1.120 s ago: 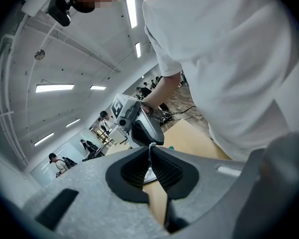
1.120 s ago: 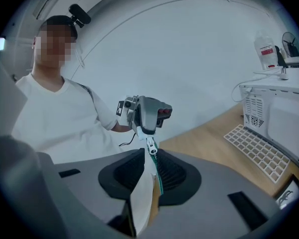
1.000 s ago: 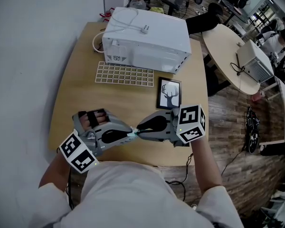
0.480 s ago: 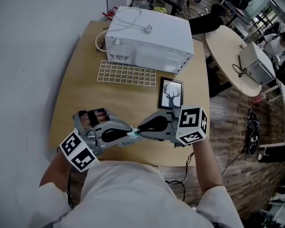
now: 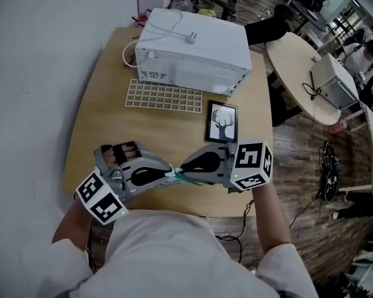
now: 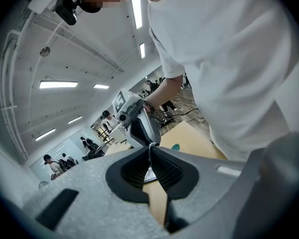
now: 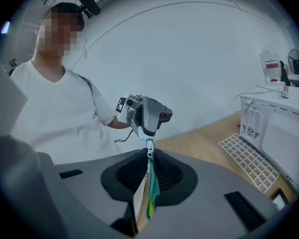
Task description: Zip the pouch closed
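Pouch (image 7: 138,199): we see it held above the near edge of the table (image 5: 112,123), where the two grippers meet tip to tip.
Right gripper (image 5: 184,169): clamped on the pouch's edge, with the teal zipper (image 7: 152,190) lying lengthwise between its pads.
Left gripper (image 5: 170,176): clenched on the small white zipper pull (image 7: 150,147), just past the right jaws' tips.
Axis: the zipper runs along the line joining both grippers, so we judge the pull must travel along that line.
Hidden: the grippers cover nearly all the pouch from above; we cannot tell how much is zipped.
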Demonstrator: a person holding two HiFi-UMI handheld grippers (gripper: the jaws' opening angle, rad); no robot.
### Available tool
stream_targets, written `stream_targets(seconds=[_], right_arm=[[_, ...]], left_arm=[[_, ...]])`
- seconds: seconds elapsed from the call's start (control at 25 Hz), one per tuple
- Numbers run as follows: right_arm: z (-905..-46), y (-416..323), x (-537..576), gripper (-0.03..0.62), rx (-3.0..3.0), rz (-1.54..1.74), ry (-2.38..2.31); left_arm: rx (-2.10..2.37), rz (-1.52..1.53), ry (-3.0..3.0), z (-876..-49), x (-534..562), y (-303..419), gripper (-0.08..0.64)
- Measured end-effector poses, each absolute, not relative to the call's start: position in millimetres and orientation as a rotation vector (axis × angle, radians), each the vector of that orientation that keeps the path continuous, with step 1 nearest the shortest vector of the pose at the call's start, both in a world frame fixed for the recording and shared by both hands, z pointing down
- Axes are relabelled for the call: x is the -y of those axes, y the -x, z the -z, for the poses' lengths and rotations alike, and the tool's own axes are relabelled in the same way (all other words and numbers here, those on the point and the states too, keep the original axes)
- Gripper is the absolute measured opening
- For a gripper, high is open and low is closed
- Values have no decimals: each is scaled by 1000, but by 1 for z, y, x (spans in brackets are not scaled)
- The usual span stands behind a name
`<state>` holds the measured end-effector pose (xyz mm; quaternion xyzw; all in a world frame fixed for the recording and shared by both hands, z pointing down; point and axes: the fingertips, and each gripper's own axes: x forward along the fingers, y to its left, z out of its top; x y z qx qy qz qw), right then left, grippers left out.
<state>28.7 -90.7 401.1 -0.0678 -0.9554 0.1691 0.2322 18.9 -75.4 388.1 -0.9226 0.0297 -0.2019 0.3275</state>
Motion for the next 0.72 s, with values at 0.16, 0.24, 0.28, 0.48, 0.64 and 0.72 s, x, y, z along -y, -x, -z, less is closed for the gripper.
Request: stream_targets(seconds=[0.16,0.24,0.28,0.48,0.64,0.72], right_arm=[[-401,-29,90,38,2630,-451,165],[-402,-29,91,38,2627,-439,151],[-403,-29,90,38,2620,-425,141],[-407,-29,85,38,2583,-349,124],[-409,-35,80,38,2549,-315,118],[-407,-37,80,38,2544,-280,107]], left_arm=[[-88,532,2424,-387,75,-18,25],[-97,547,2416,-389,77,-18,25],[-101,557,2411,-390,77,-19,25],[-99,570,2404,-392,73,-19,25],[-148,516,2458,-382,75,-8,25],[-171,481,2481,-374,76,-3,25]])
